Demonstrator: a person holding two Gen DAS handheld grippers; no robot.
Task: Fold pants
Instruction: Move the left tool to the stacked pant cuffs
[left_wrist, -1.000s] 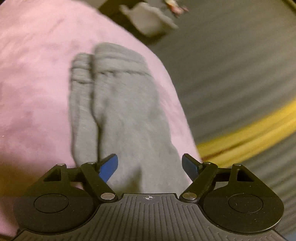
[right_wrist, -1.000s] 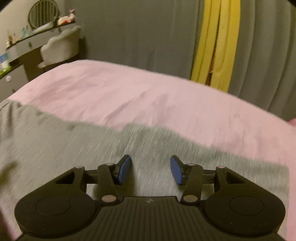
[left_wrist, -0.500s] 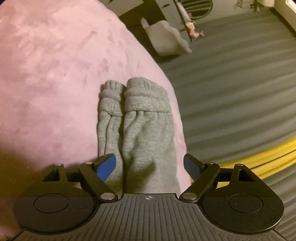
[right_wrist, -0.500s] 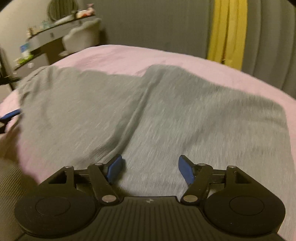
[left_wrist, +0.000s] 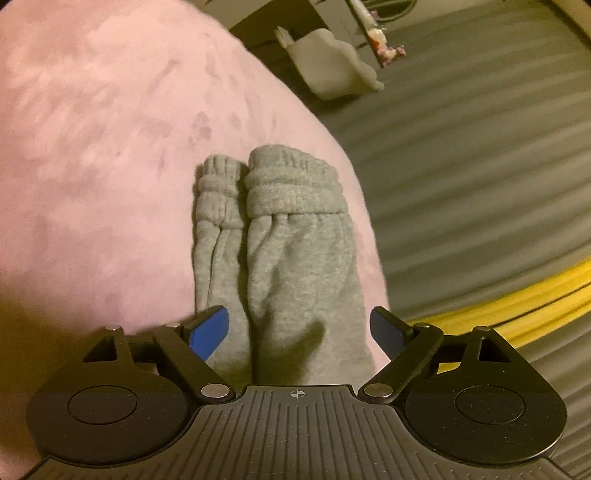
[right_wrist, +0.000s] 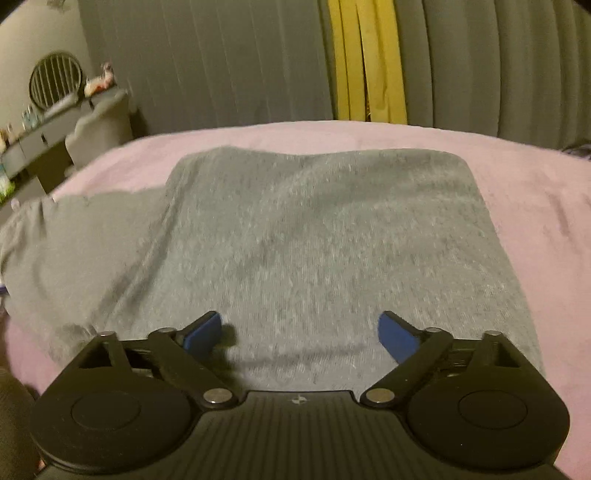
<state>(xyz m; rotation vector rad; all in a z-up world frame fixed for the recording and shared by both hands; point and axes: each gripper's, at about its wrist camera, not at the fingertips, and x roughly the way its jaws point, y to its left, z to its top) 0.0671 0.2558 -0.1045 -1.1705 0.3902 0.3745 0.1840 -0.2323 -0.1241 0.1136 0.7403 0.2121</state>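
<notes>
A bed covered in a pink plush blanket (right_wrist: 517, 177) fills the foreground of both views, its far edge curving away under the fisheye lens. Behind it hang grey pleated curtains (right_wrist: 221, 66), with a yellow curtain panel (right_wrist: 369, 62) between them. At the left of the right wrist view stands a grey vanity shelf (right_wrist: 40, 136) carrying small bottles and a round slatted mirror or frame (right_wrist: 55, 79), with a pale upholstered chair (right_wrist: 103, 125) just beside it. In the left wrist view the same chair (left_wrist: 332, 70) appears past the bed's edge. The light is dim and warm.
</notes>
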